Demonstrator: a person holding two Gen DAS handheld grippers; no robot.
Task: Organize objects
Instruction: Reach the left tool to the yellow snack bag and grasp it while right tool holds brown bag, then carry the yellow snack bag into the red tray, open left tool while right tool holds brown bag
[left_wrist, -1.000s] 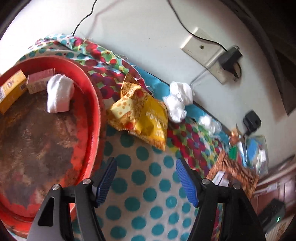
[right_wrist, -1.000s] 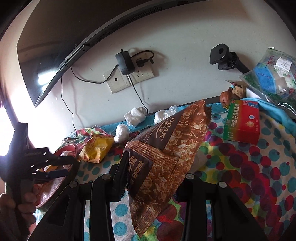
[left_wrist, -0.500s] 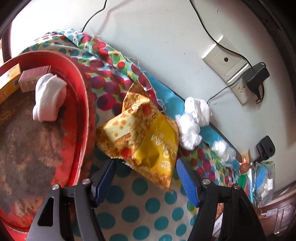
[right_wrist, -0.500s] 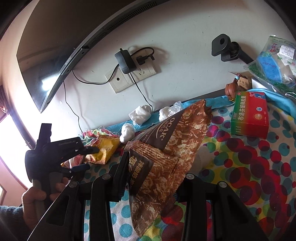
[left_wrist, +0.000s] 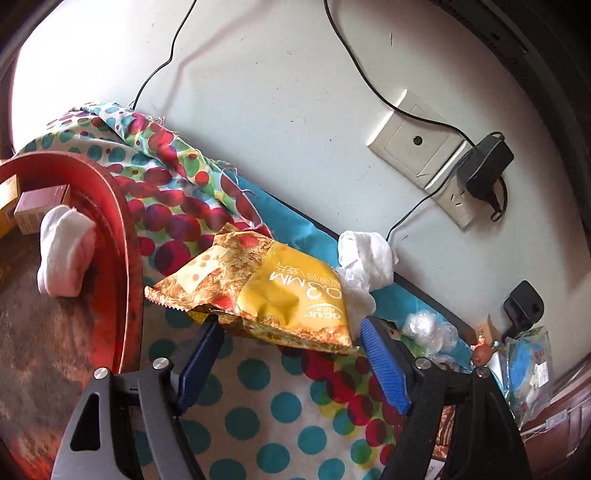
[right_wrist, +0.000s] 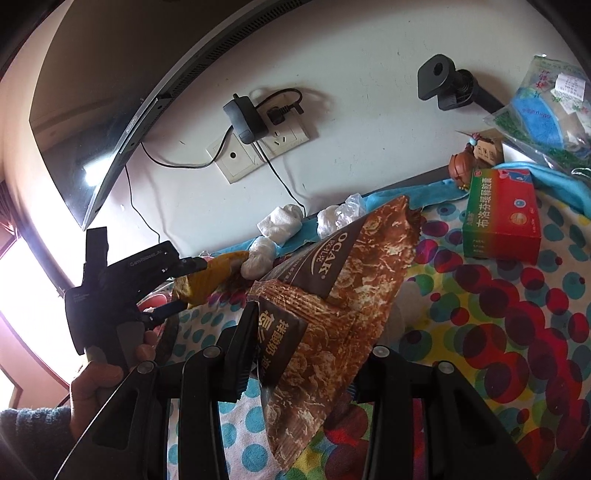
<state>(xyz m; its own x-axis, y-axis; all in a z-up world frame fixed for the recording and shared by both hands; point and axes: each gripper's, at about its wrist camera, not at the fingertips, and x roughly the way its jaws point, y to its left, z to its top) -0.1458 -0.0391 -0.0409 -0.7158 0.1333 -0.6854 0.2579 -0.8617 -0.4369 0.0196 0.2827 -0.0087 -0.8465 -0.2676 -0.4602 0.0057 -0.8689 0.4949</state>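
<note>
Yellow snack bag (left_wrist: 280, 295) lies beside red tray (left_wrist: 125, 236).

White wall (left_wrist: 277, 92) marked and scuffed. Socket plate (right_wrist: 258, 147) carries a black adapter (right_wrist: 243, 118) with trailing cable. Dark screen (right_wrist: 92, 110) mounted upper left. Bright window light (right_wrist: 22, 288) at left edge.

Brown snack bag (right_wrist: 343, 280) between right hand-held gripper (right_wrist: 306, 325) pads

Home room, dotted tablecloth (left_wrist: 280, 413), wall socket (left_wrist: 417, 147), snacks
</note>
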